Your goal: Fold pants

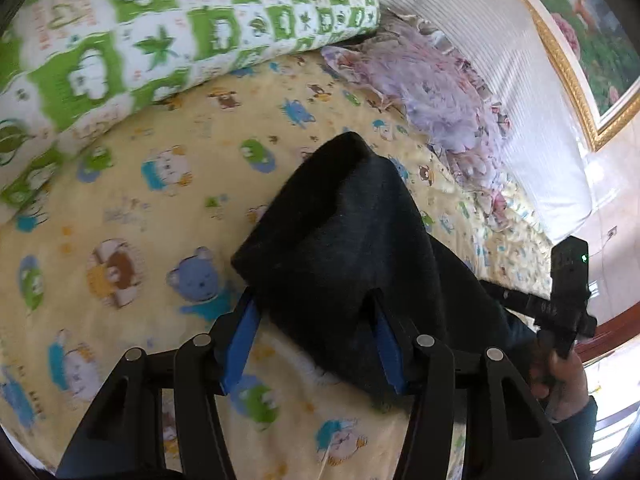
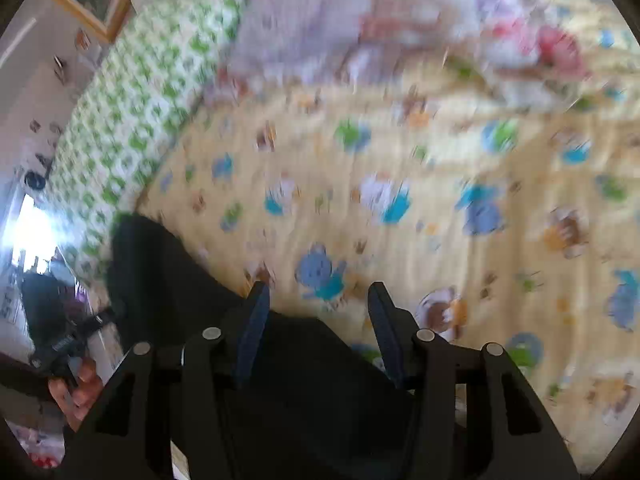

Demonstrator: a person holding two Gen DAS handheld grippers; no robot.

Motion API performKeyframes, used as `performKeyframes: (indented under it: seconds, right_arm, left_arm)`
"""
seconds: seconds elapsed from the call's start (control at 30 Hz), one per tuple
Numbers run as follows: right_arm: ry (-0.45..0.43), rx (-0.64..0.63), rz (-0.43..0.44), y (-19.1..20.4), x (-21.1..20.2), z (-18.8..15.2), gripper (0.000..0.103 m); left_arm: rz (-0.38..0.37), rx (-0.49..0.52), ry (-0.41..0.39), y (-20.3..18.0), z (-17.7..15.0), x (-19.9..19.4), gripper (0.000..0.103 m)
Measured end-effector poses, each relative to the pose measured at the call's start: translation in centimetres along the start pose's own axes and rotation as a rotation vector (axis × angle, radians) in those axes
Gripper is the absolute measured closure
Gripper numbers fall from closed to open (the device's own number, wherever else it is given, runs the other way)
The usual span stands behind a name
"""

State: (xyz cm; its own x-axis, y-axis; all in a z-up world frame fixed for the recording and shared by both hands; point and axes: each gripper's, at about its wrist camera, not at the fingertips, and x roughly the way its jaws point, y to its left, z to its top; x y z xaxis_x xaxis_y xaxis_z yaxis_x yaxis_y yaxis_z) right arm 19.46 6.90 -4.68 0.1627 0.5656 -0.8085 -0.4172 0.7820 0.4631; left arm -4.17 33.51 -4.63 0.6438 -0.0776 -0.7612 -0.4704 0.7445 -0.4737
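The dark pants (image 1: 344, 240) lie bunched on the yellow cartoon-print bedsheet (image 1: 120, 220). In the left wrist view my left gripper (image 1: 312, 308) is open, its blue-padded fingers (image 1: 240, 344) astride the near edge of the cloth, with fabric between the jaws. The right gripper body (image 1: 568, 292) and hand show at the right edge. The right wrist view is blurred: my right gripper (image 2: 316, 300) is open over the sheet (image 2: 440, 220), with dark pants cloth (image 2: 168, 280) under its left finger and below it. The left gripper (image 2: 60, 344) shows at the left edge.
A green-and-white patterned pillow (image 1: 140, 40) lies at the back left. A lilac ruffled garment (image 1: 432, 92) lies at the back right by a white striped headboard cushion (image 1: 500, 60). A framed picture (image 1: 580, 40) hangs on the wall.
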Motion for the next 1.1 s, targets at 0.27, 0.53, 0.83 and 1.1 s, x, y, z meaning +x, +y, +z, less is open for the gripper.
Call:
performKeyframes:
  seconds: [0.27, 0.53, 0.83, 1.1]
  right_arm:
    - [-0.048, -0.174, -0.027, 2.8, -0.9, -3.0, 0.089]
    - [-0.304, -0.236, -0.060, 6.9, -4.6, -0.7, 0.090]
    - [-0.277, -0.083, -0.042, 4.1, -0.6, -2.8, 0.061]
    - [-0.482, 0.060, -0.059, -1.1, -10.7, -10.0, 0.056]
  left_arm:
    - [-0.039, 0.122, -0.168, -3.8, -0.8, -3.4, 0.084]
    - [-0.001, 0.172, -0.276, -2.7, 0.8, -6.5, 0.084]
    - [0.118, 0.146, -0.161, 1.0, -0.6, -3.3, 0.070]
    - [0.128, 0.193, -0.223, -1.6, -2.1, -7.5, 0.061]
